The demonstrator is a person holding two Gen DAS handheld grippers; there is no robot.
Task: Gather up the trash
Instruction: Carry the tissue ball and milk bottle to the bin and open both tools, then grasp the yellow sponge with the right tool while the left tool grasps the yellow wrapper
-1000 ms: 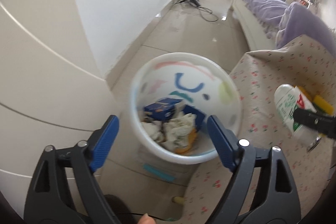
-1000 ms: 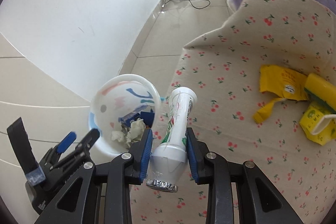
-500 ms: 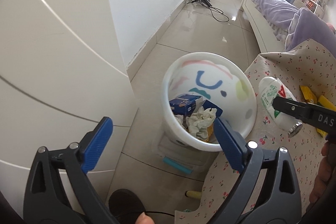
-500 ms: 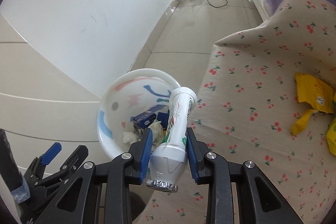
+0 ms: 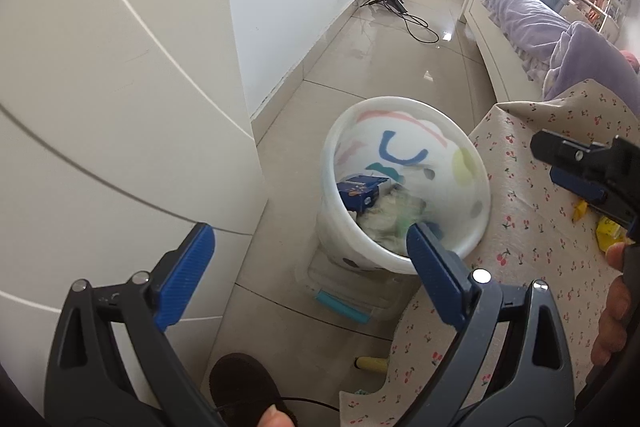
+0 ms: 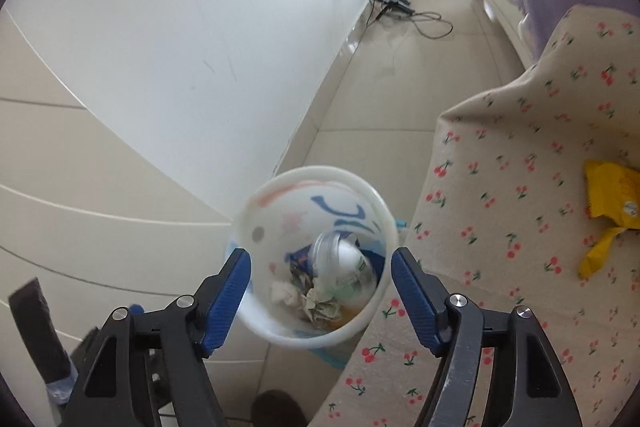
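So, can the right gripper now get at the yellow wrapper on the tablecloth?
Probably yes. The right gripper is open and empty above the bin, and nothing stands between it and the yellow wrapper.

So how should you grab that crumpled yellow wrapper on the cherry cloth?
Probably from straight above, with the right gripper, now open. Pinch the narrow twisted tail at the yellow wrapper's lower end: it looks bunched and slim enough for the fingers, while the wider upper part lies flat against the cloth.
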